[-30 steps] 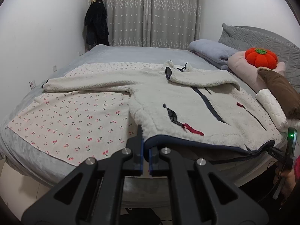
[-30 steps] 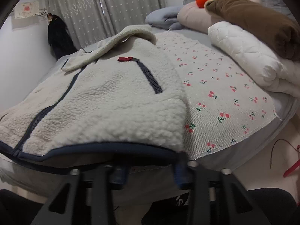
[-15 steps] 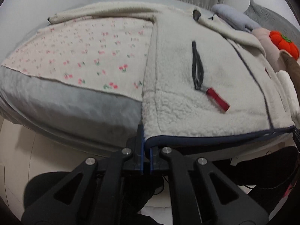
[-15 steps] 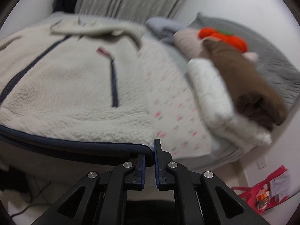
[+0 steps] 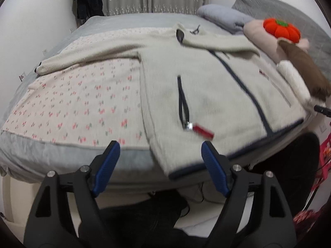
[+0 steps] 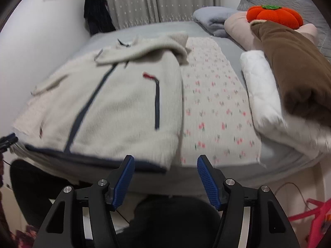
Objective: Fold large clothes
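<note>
- A cream fleece jacket [image 5: 209, 95] lies front-up on a cherry-print sheet [image 5: 82, 107] spread over a grey bed [image 5: 128, 20]. Its navy-trimmed bottom edge hangs a little past the near edge of the bed.
- One sleeve [image 5: 89, 55] stretches out flat across the sheet, away from the body of the jacket. The other sleeve [image 6: 149, 49] is folded across the chest, near the collar.
- The left gripper [image 5: 160, 161] hovers just off the near edge of the bed, by one bottom corner of the jacket. Its jaws are spread wide and hold nothing; that corner shows between the blue pads without touching them.
- The right gripper [image 6: 165, 171] hovers by the opposite bottom corner. Its jaws are also spread wide and empty, with the corner just beside one pad.
- Stacked bedding [image 6: 266, 95] and a pumpkin cushion [image 6: 275, 16] sit beyond the sheet, on the far side from the jacket.
- Risk: the overhanging edge looks likely to drag the jacket off the bed if either gripper bumps it.
- Risk: thick fleece could let a pinch catch only the top layer, leaving a lopsided fold.
- Risk: the outstretched sleeve may trail and bunch unless it is tucked in first.
</note>
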`<action>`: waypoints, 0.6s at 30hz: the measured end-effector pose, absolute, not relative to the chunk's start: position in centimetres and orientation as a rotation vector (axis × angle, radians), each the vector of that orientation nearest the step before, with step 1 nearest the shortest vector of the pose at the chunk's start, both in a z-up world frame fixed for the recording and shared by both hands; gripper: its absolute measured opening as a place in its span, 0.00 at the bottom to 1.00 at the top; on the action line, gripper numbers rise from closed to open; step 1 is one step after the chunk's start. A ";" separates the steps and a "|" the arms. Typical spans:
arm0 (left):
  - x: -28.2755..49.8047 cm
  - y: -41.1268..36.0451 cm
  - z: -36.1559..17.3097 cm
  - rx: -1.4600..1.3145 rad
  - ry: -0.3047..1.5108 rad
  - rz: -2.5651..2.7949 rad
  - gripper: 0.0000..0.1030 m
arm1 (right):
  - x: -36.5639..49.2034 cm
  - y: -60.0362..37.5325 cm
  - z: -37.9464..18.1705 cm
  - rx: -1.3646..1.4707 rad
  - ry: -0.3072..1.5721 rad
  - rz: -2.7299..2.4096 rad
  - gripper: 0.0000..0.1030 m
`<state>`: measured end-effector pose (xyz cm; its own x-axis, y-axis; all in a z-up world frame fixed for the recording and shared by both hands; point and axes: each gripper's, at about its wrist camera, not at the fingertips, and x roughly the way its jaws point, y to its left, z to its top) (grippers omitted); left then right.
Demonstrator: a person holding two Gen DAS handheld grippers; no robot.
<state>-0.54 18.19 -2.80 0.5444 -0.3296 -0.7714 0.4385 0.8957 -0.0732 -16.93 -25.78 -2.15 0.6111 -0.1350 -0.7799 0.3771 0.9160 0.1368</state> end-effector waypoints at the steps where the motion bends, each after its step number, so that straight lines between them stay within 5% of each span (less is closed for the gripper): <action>1: 0.8 17.9 -2.5 0.118 0.891 -0.453 0.79 | -16.0 -26.7 -1.8 0.315 0.854 -0.285 0.63; 14: 20.3 11.2 -7.4 0.086 1.074 -0.309 0.79 | -0.6 -39.7 -4.5 0.496 0.885 -0.257 0.63; 17: 22.9 9.9 -9.2 0.106 1.125 -0.271 0.66 | 2.1 -42.3 -5.7 0.551 0.887 -0.247 0.63; 18: 23.5 9.5 -9.8 0.106 1.141 -0.276 0.46 | 3.0 -42.9 -6.2 0.567 0.891 -0.241 0.63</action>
<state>23.52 9.51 -9.81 0.3873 -0.1625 -0.9075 0.2700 0.9612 -0.0569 2.97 -42.92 -6.21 0.6140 0.0325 -0.7887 0.4253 0.8281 0.3653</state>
